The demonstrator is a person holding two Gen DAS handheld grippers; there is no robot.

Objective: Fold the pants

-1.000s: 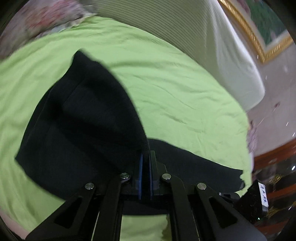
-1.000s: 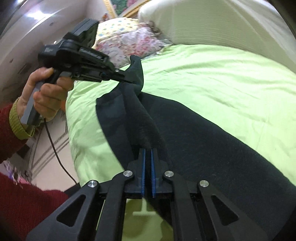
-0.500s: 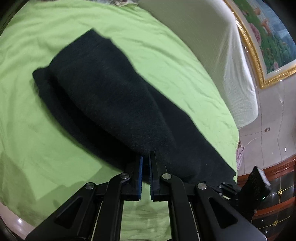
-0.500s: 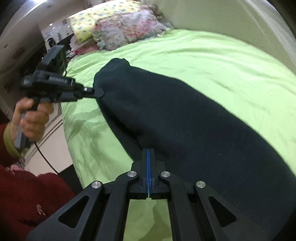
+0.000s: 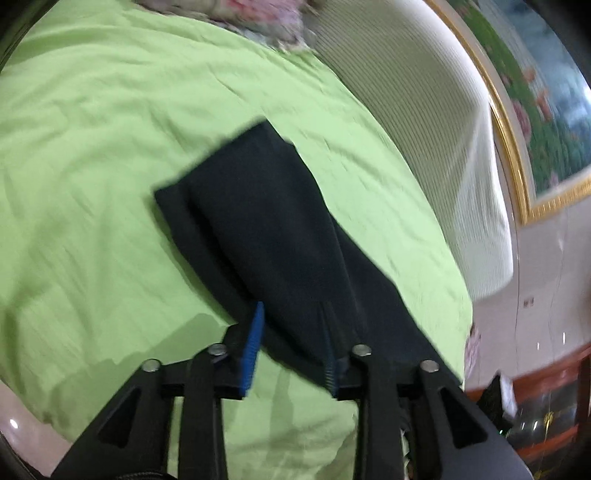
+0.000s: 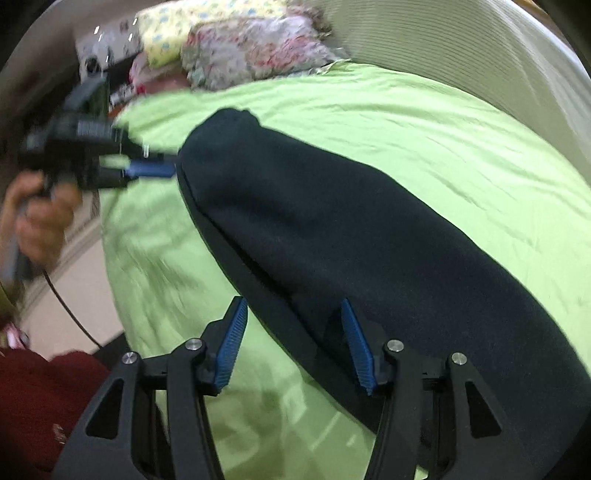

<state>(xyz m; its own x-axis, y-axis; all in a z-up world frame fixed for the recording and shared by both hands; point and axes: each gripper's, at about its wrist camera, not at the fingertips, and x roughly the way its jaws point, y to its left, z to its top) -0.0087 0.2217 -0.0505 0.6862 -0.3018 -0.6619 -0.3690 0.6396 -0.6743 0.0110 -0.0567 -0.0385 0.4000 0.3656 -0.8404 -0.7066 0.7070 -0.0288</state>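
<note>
The black pants (image 5: 280, 236) lie folded as a long dark band (image 6: 351, 236) across the green bed sheet (image 5: 92, 166). My left gripper (image 5: 291, 350) hovers at the band's near edge. Its jaws are opening, with the cloth's edge loose between the blue pads and not pressed. From the right wrist view, the left gripper (image 6: 155, 168) sits at the pants' far end, held by a hand (image 6: 40, 221). My right gripper (image 6: 293, 343) is also opening over the band's near edge, and the fabric lies slack between its pads.
Floral pillows (image 6: 255, 48) and a yellow pillow (image 6: 207, 22) are piled at the bed's far end. A white ribbed headboard (image 5: 424, 129) runs along one side, below a gold-framed picture (image 5: 535, 110). The bed's edge and the floor (image 6: 66, 295) are on the left, with a red sleeve (image 6: 37, 406).
Both grippers were shut on the lifted pants edge and now stand open. The raised layer has come down flat over the lower one. Both grippers sank toward the bed.
</note>
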